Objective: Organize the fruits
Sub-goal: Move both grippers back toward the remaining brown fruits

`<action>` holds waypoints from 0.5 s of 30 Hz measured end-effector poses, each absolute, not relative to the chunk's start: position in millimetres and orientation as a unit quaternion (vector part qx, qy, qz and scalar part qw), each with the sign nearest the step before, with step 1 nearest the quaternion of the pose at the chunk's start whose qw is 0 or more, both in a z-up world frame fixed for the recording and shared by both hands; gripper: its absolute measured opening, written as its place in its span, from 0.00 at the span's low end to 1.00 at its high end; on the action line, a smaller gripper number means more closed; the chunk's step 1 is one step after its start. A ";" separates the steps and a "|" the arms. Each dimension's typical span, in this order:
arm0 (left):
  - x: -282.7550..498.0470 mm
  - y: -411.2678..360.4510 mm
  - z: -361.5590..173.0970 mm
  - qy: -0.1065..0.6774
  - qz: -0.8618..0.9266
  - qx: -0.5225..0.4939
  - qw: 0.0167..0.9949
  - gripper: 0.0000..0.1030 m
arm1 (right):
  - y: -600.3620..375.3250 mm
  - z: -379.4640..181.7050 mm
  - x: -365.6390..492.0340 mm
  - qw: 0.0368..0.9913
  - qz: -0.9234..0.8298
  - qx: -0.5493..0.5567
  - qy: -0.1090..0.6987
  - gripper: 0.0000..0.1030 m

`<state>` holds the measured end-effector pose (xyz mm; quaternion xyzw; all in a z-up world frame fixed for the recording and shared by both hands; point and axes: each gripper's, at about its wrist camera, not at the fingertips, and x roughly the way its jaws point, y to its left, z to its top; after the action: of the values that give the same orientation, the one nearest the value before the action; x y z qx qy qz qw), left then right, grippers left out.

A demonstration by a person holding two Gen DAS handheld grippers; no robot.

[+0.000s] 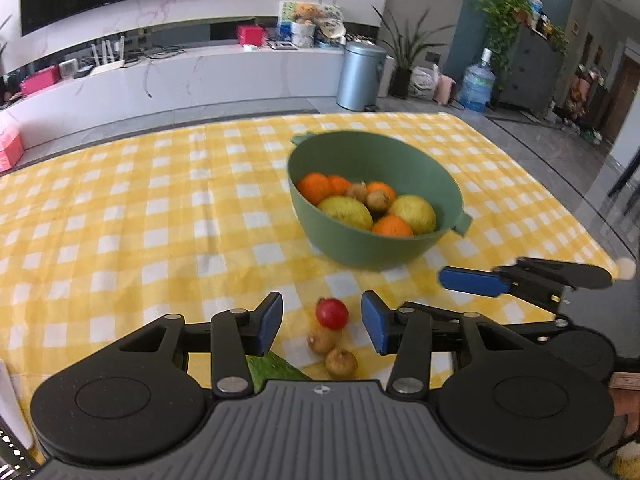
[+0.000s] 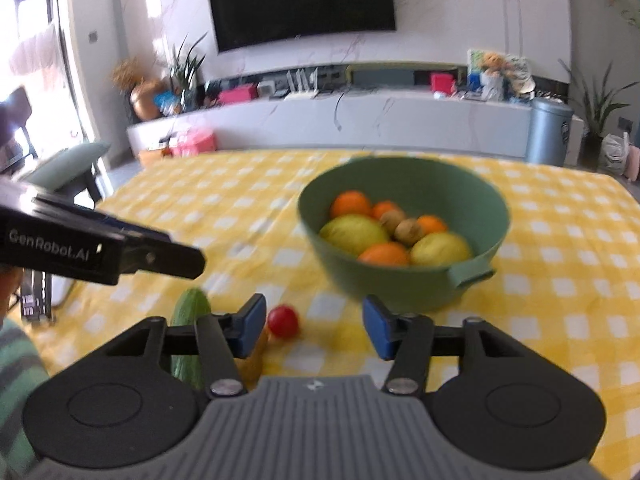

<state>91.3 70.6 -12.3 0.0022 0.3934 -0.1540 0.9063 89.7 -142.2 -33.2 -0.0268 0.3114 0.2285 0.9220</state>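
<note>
- left wrist view: the left gripper [image 1: 322, 322] is released, jaws apart with nothing pressed between the pads; it hangs over the yellow checked surface [image 1: 120, 216].
- below the gap lies a red tomato [image 1: 332, 313]; two small brown fruits [image 1: 332, 350] sit just beside it at 6 o'clock, not touched by the pads.
- a green bowl [image 1: 376, 248] stands at 1 o'clock from the tomato, holding oranges [image 1: 392, 226], two yellow-green fruits [image 1: 414, 212] and more small brown ones.
- the right gripper [image 1: 472, 280] shows at 3 o'clock, side on, near the bowl's handle.
- a cucumber [image 1: 272, 368] tip peeks out at 7 o'clock.
- right wrist view: the right gripper [image 2: 314, 322] is also released, its pads holding nothing.
- the tomato [image 2: 283, 321] lies just inside its left pad; the cucumber [image 2: 188, 336] lies at 9 o'clock, partly behind the finger.
- the bowl [image 2: 400, 280] sits at 1 o'clock, well filled.
- the left gripper [image 2: 160, 256] enters at 10 o'clock; its jaws cannot be read here.
</note>
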 end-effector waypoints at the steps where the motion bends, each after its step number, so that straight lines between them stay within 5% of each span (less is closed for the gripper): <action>1: 91.1 68.5 -15.7 0.396 -0.160 0.006 0.904 0.52 | -138.3 -36.4 90.9 0.920 0.227 -0.035 0.316 0.45; 15: 91.9 43.4 -64.5 0.442 -0.175 0.063 0.877 0.44 | -149.3 -54.6 105.4 0.911 0.191 -0.007 0.365 0.39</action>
<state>91.9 43.4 -64.5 0.0627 0.4424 -0.1752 0.8773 105.4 -149.3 -54.6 -0.0069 0.3653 0.1910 0.9111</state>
